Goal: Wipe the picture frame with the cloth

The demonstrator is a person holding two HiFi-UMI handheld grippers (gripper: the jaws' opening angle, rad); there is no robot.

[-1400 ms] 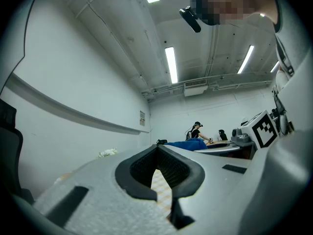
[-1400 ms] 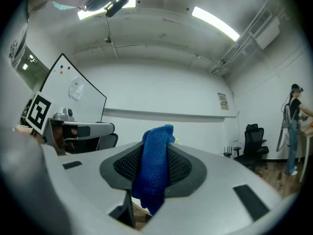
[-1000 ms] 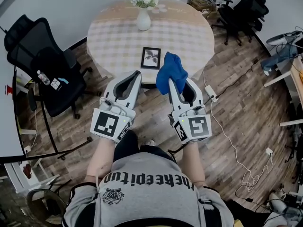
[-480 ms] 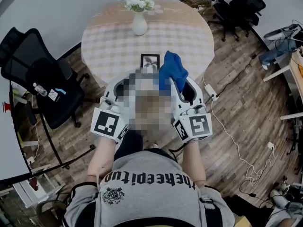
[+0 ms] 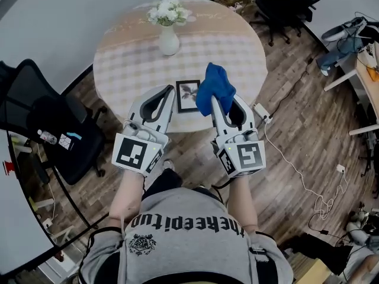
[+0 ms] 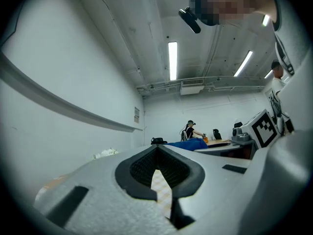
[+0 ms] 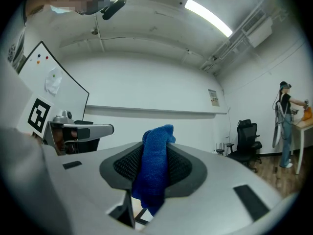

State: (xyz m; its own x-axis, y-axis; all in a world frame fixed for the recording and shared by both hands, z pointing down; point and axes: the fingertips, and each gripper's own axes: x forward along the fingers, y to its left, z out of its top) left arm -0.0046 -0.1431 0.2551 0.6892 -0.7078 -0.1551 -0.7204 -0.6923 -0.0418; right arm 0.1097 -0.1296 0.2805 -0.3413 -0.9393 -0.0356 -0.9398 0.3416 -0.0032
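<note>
Since the right gripper point(image 5: 218, 100) jaws pinch the crumpled blue cloth point(image 5: 214, 87) and the left gripper point(image 5: 171, 90) jaws sit closed, empty, I'd sweep gently so the small black picture frame point(image 5: 188, 96) doesn't slide.

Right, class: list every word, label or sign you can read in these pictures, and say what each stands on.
"thekeepitup": on the person's grey shirt, seen upside down.
Crest below it: lettering too small to read.
Wall notice in the left gripper view, wall sheet in the right gripper view: both too small.
Left marker cube and right marker cube: patterns only, no words.
</note>
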